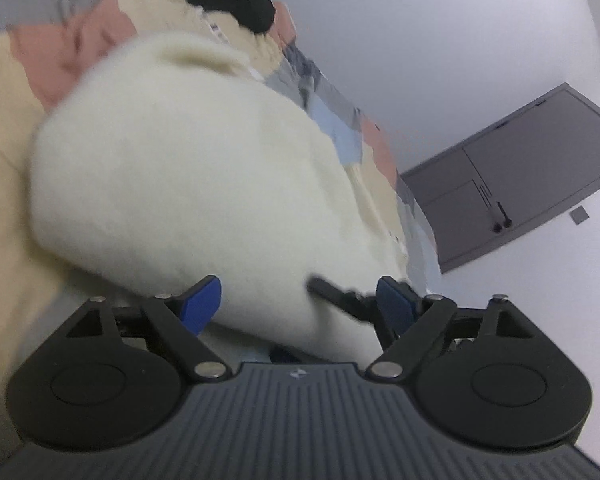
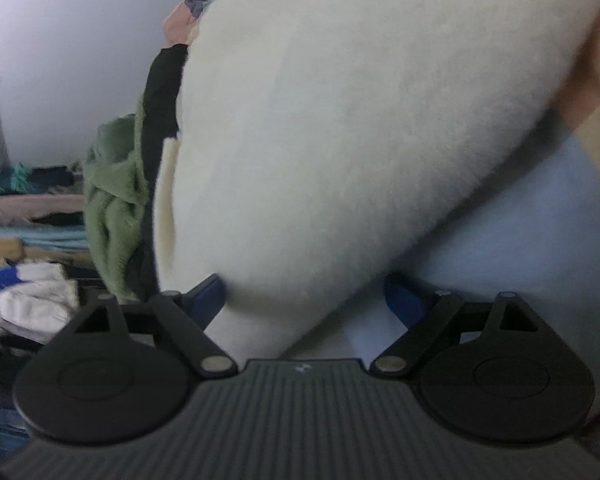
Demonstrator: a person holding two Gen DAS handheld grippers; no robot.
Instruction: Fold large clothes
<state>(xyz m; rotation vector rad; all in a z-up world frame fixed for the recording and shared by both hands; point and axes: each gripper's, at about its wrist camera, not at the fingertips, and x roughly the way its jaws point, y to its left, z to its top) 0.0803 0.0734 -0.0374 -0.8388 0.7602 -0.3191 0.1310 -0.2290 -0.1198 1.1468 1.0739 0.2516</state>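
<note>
A thick, fluffy cream-white garment (image 1: 180, 184) lies bunched on a patchwork bedspread (image 1: 4, 160) and fills most of the left wrist view. My left gripper (image 1: 300, 304) is open, its blue pads (image 1: 202, 304) wide apart, with the garment's near edge lying between them. The same cream garment (image 2: 340, 120) fills the right wrist view. My right gripper (image 2: 304, 300) is open too, its blue pads (image 2: 402, 300) spread with a fold of the garment between them. Part of the right gripper (image 1: 340, 296) shows in the left wrist view against the garment's edge.
A black garment (image 1: 236, 0) lies at the far end of the bed. A green knit (image 2: 116, 200) and a black cloth (image 2: 160, 112) hang beside the cream garment. A pile of mixed clothes (image 2: 24, 248) lies at the left. A grey door (image 1: 520, 176) stands in the white wall.
</note>
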